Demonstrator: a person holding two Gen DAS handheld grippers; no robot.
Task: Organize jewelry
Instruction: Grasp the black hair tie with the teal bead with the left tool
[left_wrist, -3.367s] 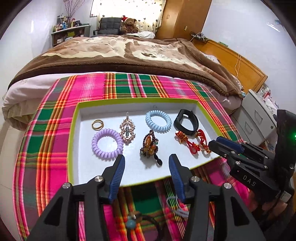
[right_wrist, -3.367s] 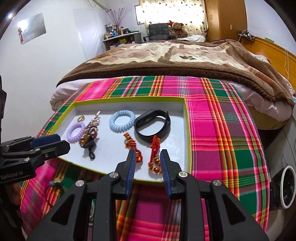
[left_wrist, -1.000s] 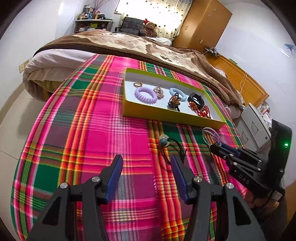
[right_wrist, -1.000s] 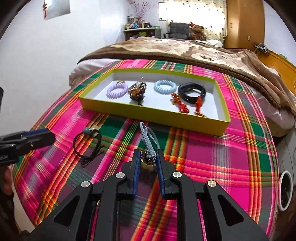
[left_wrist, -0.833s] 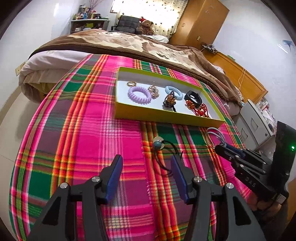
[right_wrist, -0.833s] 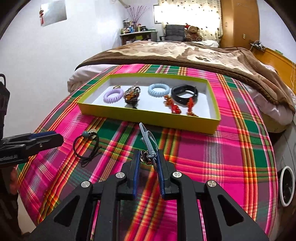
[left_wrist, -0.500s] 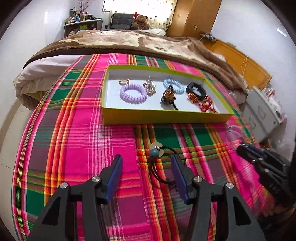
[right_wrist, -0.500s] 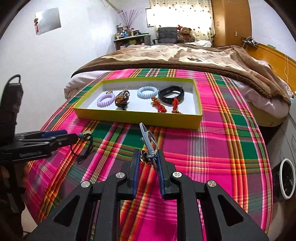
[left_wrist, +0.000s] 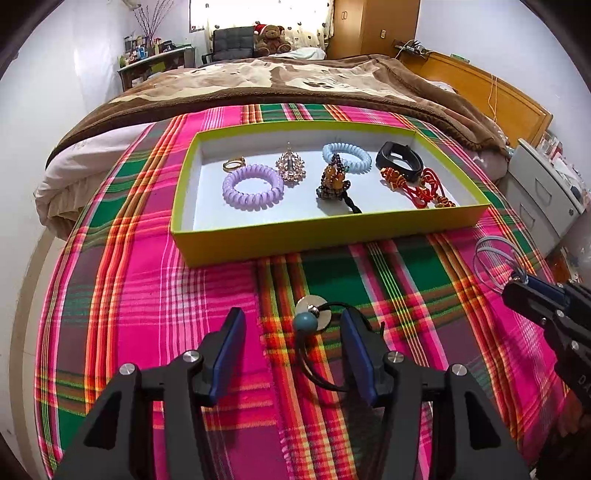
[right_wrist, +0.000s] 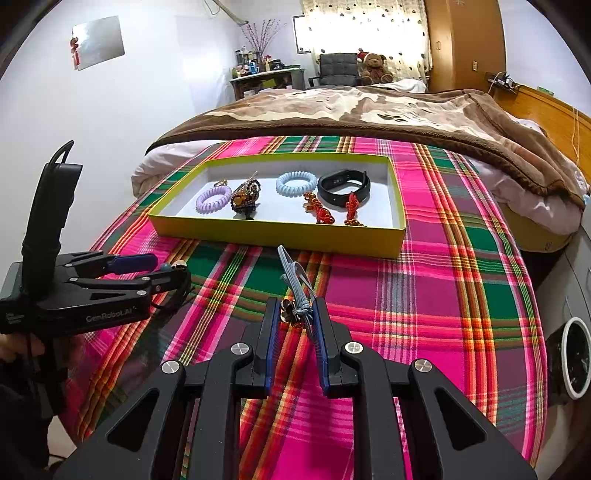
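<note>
Left gripper (left_wrist: 291, 347) is hanging wide open over the plaid cloth (left_wrist: 147, 302), gripping nothing, with the black cord necklace (left_wrist: 314, 332) and its teal bead lying between the jaws. Right gripper (right_wrist: 295, 321) is pinching the grey cord bracelet (right_wrist: 295, 284), loop sticking out past the tips toward the yellow tray (right_wrist: 280, 234) ahead.

My left tongs (left_wrist: 291, 343): matt black plastic w/ blue rubbery pads, shiny metal screws. Plaid cloth (left_wrist: 147, 295) is woven, a bit fuzzy. Tray (left_wrist: 325, 230) looks like card, matt yellow-green outside, white inside. Purple coil tie (left_wrist: 253, 182) & blue coil tie (left_wrist: 346, 157): glossy plastic. Watch band (left_wrist: 399, 159) matt black. Blanket (left_wrist: 295, 81) is plush.
</note>
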